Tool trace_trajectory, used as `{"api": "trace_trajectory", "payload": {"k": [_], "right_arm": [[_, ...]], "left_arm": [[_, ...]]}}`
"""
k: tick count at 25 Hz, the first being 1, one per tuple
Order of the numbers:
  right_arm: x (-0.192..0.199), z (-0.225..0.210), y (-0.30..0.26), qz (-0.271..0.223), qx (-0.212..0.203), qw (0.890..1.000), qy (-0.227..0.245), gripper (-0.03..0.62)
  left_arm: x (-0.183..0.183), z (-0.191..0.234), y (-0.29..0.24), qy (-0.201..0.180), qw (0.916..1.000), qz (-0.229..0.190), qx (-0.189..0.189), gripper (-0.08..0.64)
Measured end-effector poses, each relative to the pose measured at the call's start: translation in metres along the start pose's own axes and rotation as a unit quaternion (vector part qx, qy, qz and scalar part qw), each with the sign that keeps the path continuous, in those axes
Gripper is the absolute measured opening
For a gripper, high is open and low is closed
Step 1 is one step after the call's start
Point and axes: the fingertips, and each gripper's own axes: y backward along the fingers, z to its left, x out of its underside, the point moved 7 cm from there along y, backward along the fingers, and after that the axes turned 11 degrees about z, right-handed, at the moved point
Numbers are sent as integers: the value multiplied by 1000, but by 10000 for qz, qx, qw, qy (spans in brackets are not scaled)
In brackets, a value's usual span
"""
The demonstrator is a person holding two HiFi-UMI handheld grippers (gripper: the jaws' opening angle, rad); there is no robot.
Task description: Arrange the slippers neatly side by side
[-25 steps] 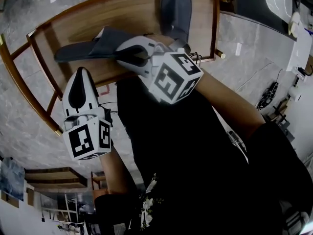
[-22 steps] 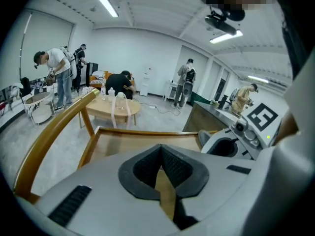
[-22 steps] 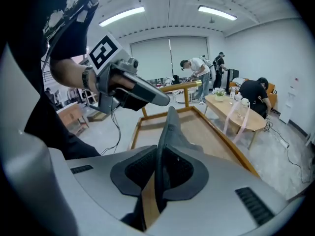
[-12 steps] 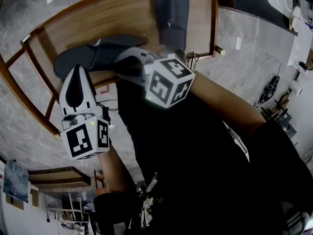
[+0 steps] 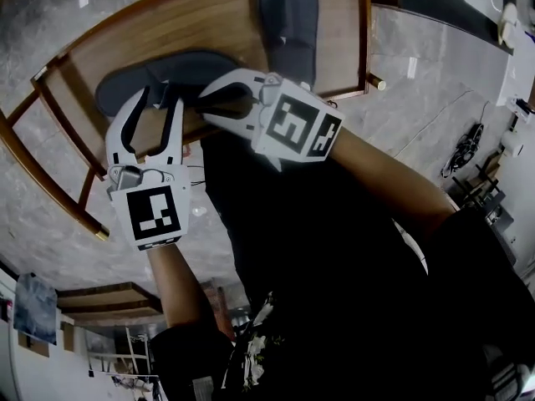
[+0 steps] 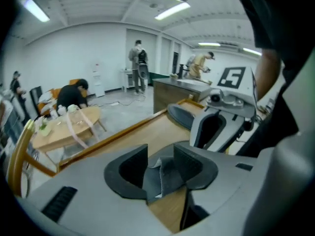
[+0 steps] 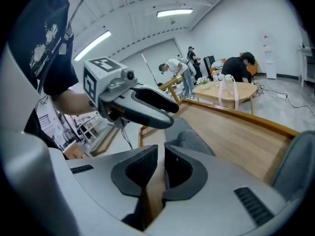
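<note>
Two dark grey slippers sit on the wooden table (image 5: 167, 32), not side by side. The near slipper (image 5: 180, 69) lies crosswise along the table's near part. The far slipper (image 5: 288, 15) lies lengthwise by the right rim, roughly at right angles to the near one. They're close at the corner; can't tell if they touch.

The left gripper (image 5: 159, 98) is at the near slipper's end, and its jaws have just been opening and now stand wide apart. In the left gripper view the slipper's rim sits in the gap, a crumpled grey fold with a pale edge. Neither pad presses on it, so it has no hold.

The right gripper (image 5: 203, 103) is just beside the left one, over the middle of the same slipper, pointing along the table. Its jaws have just been closing and now leave only a narrow slit. Through the slit only the table's wood shows. The slipper lies just past the tips and the gripper holds nothing.

Both forearms reach in from the person's black shirt (image 5: 334, 266). The table has a raised rim and stands on a grey stone floor (image 5: 33, 15).

In the gripper views there's a round table (image 6: 64, 127) and several people further back in the room.
</note>
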Motion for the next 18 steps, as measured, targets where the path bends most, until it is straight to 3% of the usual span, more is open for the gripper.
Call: {"api": "trace_trajectory", "payload": {"k": [2, 3, 5, 8, 10, 12, 14, 15, 16, 18], "right_arm": [[6, 1, 9, -66, 56, 9999, -104, 35], [10, 2, 14, -94, 86, 9998, -158, 35], [19, 3, 24, -142, 149, 9994, -269, 32], [32, 4, 34, -200, 270, 9985, -422, 32], [37, 4, 39, -266, 359, 9977, -508, 32], [39, 3, 44, -357, 421, 9969, -565, 31], [42, 1, 49, -410, 455, 9964, -594, 28], [45, 0, 51, -413, 463, 9962, -612, 26], [47, 1, 53, -414, 472, 9960, -634, 26], [50, 1, 58, -456, 527, 9953, -667, 26]], "left_arm": [[-5, -4, -12, -926, 9946, 398, 246, 166], [-6, -7, -18, -1451, 9866, 655, 345, 166], [-8, -14, -31, -2409, 9621, 1140, 575, 164], [-9, -25, -46, -3549, 9172, 1598, 858, 151], [-8, -29, -55, -4070, 8910, 1788, 921, 146], [-4, -28, -64, -4292, 8757, 1994, 955, 133], [1, -27, -74, -4275, 8730, 2167, 906, 61], [2, -27, -78, -4180, 8767, 2216, 869, 25], [3, -28, -80, -4027, 8837, 2233, 846, 21], [-2, -29, -75, -3531, 9077, 2120, 802, 17]]}}
